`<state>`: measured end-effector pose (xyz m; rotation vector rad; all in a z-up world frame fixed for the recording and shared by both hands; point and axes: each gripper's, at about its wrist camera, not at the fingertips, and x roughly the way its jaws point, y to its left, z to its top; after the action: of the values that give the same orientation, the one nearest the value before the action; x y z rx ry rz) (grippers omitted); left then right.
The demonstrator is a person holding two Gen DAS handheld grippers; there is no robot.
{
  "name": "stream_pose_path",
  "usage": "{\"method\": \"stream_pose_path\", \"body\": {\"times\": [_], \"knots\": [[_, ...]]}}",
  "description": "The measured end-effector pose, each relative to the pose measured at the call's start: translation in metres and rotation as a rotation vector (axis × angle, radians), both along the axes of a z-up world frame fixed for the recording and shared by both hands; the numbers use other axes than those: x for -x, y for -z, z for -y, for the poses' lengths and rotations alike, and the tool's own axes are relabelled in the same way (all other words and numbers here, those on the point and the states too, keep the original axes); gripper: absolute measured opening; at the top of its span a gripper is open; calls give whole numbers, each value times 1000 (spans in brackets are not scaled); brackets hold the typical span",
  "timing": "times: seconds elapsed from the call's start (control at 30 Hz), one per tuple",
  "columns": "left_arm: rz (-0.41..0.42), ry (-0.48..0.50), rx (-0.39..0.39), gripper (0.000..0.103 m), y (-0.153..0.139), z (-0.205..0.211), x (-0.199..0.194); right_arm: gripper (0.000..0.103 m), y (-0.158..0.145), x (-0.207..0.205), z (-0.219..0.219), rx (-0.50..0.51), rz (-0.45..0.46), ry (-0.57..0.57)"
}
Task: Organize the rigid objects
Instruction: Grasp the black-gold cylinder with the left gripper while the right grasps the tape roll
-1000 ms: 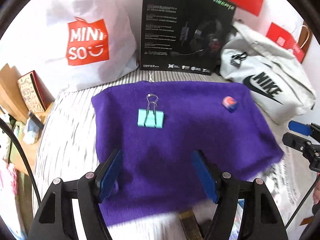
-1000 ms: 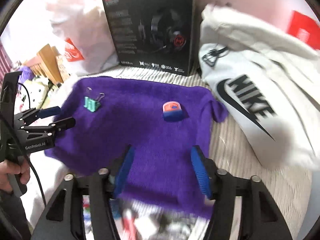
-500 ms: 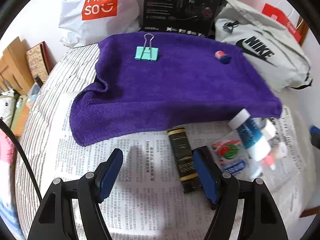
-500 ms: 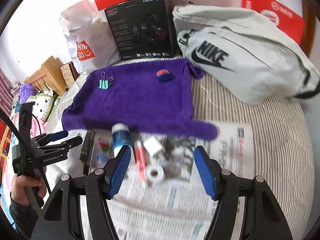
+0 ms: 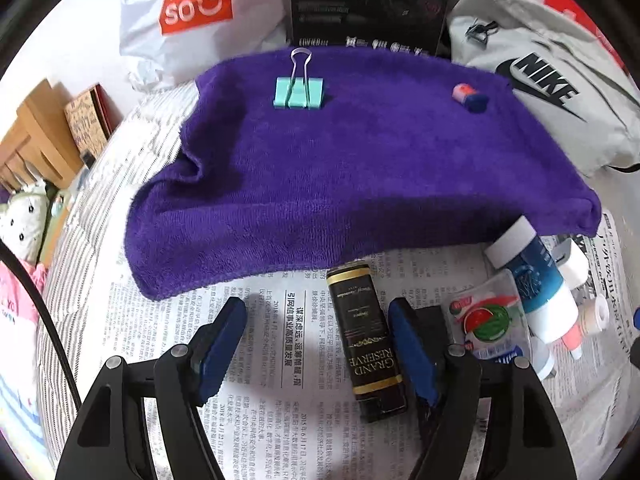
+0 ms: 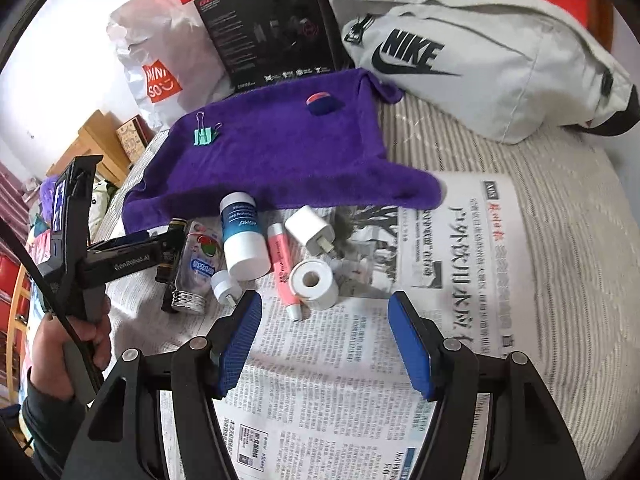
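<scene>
The left tongs point(image 5: 318, 344) hang over a newspaper point(image 5: 256, 360) spread on the bed, their blue pads opening, with a dark box marked Grand Reserve point(image 5: 366, 336) lying between them, close to the right pad; I cannot tell whether it touches. The right tongs point(image 6: 324, 340) stand apart over bare newsprint, nothing between them. Just beyond them lie a white tape roll point(image 6: 314, 282), a pink tube point(image 6: 282, 264), a white plug point(image 6: 310, 228) and a blue-and-white bottle point(image 6: 242, 236). Farther off, a purple towel point(image 5: 360, 152) carries a teal binder clip point(image 5: 298, 88) and a small pink-and-blue piece point(image 5: 470, 96), well apart.
</scene>
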<state>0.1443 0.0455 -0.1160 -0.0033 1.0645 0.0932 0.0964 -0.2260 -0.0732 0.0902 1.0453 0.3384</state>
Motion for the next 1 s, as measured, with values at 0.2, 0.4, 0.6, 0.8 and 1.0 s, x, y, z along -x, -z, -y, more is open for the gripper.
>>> {"method": "stream_pose_path", "body": {"times": [0.2,0.4,0.6,0.8,1.0], "knots": [[12,9,15,72,-1,-6,21,65,-2,3,-5,-3,17,-25],[38,49,22,47,-3,3,25,65,3,-4,1,-1,10,-21],[45,91,37,23,-6,11,24,65,13,-12,10,12,1,-4],[50,92,36,23,-6,11,26,61,21,-18,-5,50,20,-62],[50,96,36,23,-6,12,25,38,34,-23,-18,41,8,-96]]}}
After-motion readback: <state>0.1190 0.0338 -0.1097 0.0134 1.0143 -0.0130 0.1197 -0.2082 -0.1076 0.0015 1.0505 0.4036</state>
